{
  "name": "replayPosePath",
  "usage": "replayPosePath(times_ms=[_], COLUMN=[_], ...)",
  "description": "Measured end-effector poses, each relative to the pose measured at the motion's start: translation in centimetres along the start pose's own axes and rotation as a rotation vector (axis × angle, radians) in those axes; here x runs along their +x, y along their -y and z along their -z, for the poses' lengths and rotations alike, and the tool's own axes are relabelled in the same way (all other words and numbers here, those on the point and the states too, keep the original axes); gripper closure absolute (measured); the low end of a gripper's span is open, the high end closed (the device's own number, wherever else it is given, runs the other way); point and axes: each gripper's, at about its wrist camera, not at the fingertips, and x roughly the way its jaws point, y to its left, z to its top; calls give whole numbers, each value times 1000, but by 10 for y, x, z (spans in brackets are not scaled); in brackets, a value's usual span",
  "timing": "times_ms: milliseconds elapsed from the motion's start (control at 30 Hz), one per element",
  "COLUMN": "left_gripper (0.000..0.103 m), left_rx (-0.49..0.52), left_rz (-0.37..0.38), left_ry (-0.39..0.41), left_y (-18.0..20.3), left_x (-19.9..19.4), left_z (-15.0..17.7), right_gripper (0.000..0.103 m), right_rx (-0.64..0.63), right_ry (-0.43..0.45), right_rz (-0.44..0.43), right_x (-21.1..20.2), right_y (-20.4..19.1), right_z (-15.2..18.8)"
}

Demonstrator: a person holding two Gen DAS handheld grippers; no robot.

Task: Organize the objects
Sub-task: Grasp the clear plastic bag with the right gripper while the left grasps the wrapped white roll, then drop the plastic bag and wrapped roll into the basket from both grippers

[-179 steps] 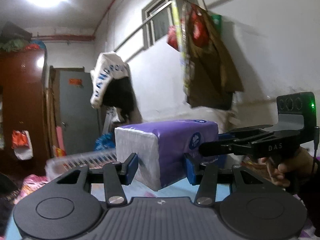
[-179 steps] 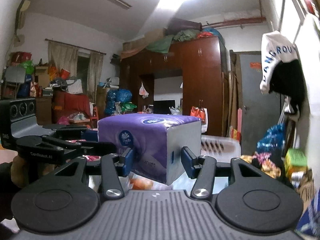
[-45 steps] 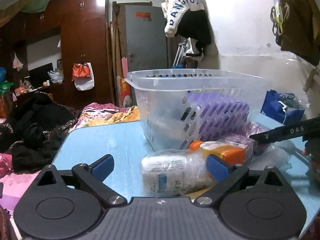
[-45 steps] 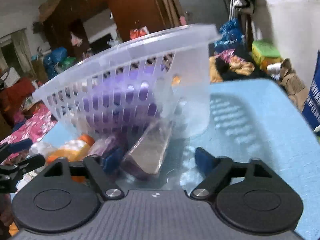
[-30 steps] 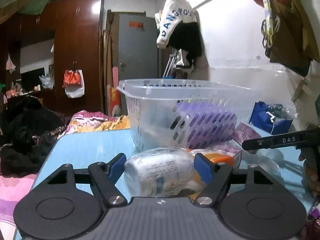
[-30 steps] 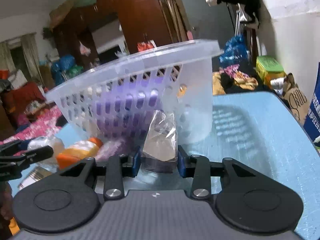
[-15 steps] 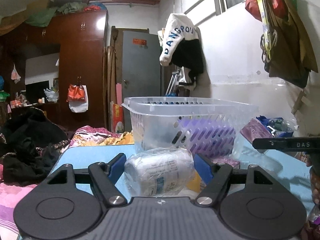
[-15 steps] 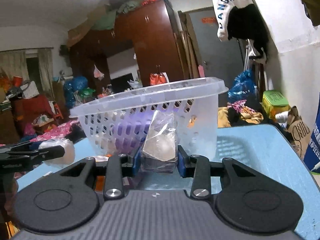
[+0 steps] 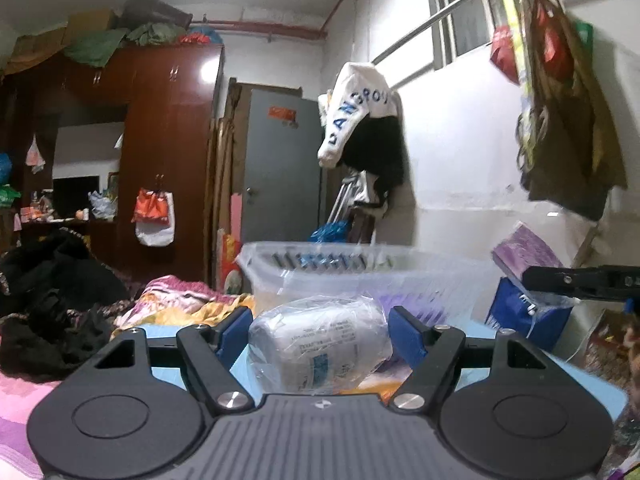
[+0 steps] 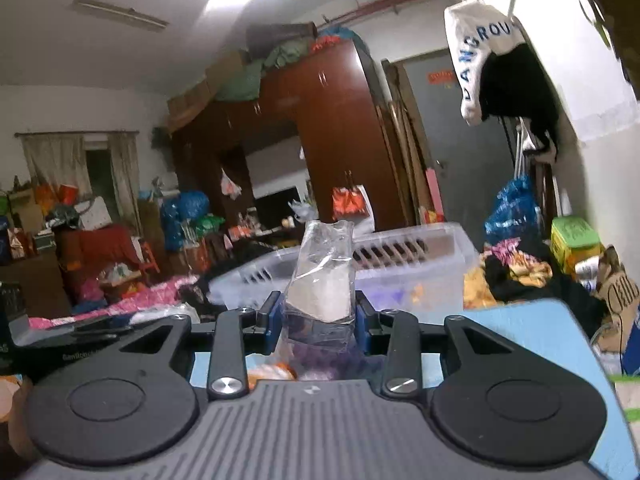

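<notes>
Both loads now lifted off the blue tabletop (image 10: pixel 520 332), level with the rim of the clear slotted plastic basket (image 9: pixel 360 268). Left gripper (image 9: pixel 318 330) clamped on white plastic-wrapped bundle (image 9: pixel 320 340); right gripper (image 10: pixel 316 316) clamped on clear-and-purple packet (image 10: pixel 322 292). Likely next: dropping in.

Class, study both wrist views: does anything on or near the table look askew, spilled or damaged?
Nothing stands out. The left gripper holds a plastic-wrapped white pack, the right gripper a clear packet, both raised near the basket.
</notes>
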Motion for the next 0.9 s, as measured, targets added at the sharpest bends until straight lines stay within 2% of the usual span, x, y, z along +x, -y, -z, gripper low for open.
replayPosePath(times_ms=[200,300,467,567,733,800,900], left_gripper=[26,25,26,26,25,25,24], left_rx=[10,48,39,7,-19,-51,-64], left_rz=[21,5,5,3,-2,-2,12], left_ry=[11,12,-24,-78,-229,-261,-279], left_y=[10,19,28,26,19,13,8], left_x=[11,24,57,86,144,156,161], left_z=[-36,-52,-82,-96,-88,-81,-72], right_gripper=[64,64,64,63,63,63,62], right_rx=[-55,-73,-109,-119,-92,-66,-94], right_ry=[-21,-23,-31,-55,-160,-193,-226], right_rz=[2,8,83,120,203,198,197], right_x=[24,38,63,80,109,115,119], right_y=[1,7,17,22,40,46,44], right_z=[-28,-36,-50,-56,-52,-45,-38])
